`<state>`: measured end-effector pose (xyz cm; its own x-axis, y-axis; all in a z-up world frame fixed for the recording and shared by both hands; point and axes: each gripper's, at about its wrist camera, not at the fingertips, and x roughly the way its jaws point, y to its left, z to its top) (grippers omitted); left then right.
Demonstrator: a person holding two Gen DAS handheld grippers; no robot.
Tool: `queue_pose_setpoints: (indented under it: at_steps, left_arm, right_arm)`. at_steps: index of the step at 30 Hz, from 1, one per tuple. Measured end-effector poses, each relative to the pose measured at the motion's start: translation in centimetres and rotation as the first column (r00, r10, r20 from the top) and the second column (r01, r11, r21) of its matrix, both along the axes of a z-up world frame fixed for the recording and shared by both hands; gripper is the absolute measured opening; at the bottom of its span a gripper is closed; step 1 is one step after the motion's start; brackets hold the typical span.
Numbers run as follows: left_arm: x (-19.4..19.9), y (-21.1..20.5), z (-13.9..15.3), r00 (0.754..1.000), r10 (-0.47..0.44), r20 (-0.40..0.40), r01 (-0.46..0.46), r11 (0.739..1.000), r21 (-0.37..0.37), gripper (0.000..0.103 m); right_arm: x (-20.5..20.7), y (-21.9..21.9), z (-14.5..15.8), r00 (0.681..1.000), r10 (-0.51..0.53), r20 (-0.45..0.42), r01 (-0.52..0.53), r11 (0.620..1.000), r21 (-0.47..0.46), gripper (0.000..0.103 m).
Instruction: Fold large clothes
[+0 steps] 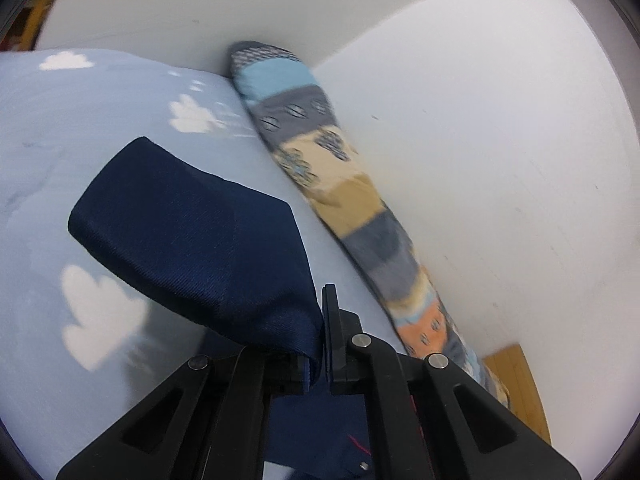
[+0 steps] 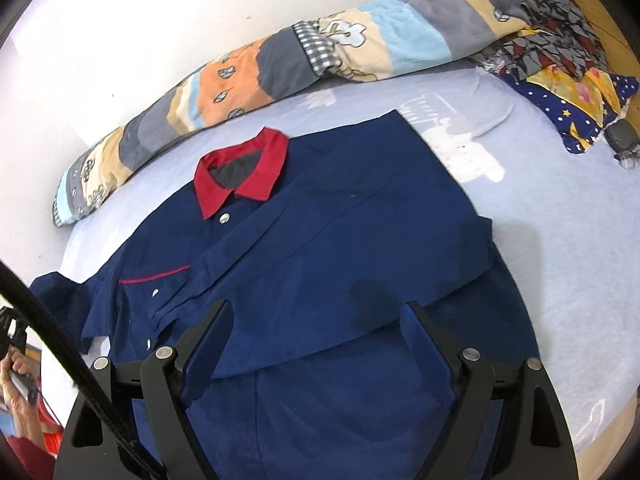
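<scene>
- Left tool (image 1: 320, 320) clamped on navy shirt (image 2: 320, 260) sleeve (image 1: 192, 232), probably to fold it inward.
- Right tool (image 2: 316, 344) wide, empty, above shirt lying on bed (image 2: 560, 220).

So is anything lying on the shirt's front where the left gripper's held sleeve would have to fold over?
Nothing visible does. The shirt lies flat on the bed sheet, its front bare. The rolled blanket sits beyond the collar, apart from it. The left gripper is shut on the sleeve.
</scene>
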<state>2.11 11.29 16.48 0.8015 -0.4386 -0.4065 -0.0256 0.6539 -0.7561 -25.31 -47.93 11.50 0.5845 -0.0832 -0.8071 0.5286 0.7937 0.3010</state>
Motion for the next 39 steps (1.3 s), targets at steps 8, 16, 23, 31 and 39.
queue_pose_setpoints:
  at_steps: [8,16,23,31,39]
  left_arm:
    - [-2.1,-9.8,5.8,0.983,-0.173,0.057,0.171,0.984,0.046,0.004]
    - [-5.1,-20.0,12.0,0.936,-0.332,0.119,0.319,0.940,0.117,0.004]
    - [-8.3,-28.0,15.5,0.874,-0.456,0.167,0.436,0.889,0.141,0.004]
    - [-11.0,-37.5,12.2,0.807,-0.583,0.095,0.559,0.805,0.198,0.004]
    - [-13.5,-45.8,-0.5,0.768,-0.632,-0.104,0.628,0.712,0.313,0.004]
  right_arm:
    - [-0.7,-2.0,0.2,0.999,-0.047,0.016,0.047,0.999,0.000,0.089]
    - [-1.5,-3.5,0.6,0.997,-0.066,0.035,0.066,0.998,0.017,0.089]
    - [-2.5,-4.3,1.2,0.994,-0.096,0.061,0.094,0.995,0.031,0.089]
    - [-3.2,-5.4,1.7,0.987,-0.136,0.081,0.132,0.990,0.053,0.089]
    - [-3.6,-5.8,2.1,0.985,-0.147,0.093,0.142,0.988,0.058,0.089]
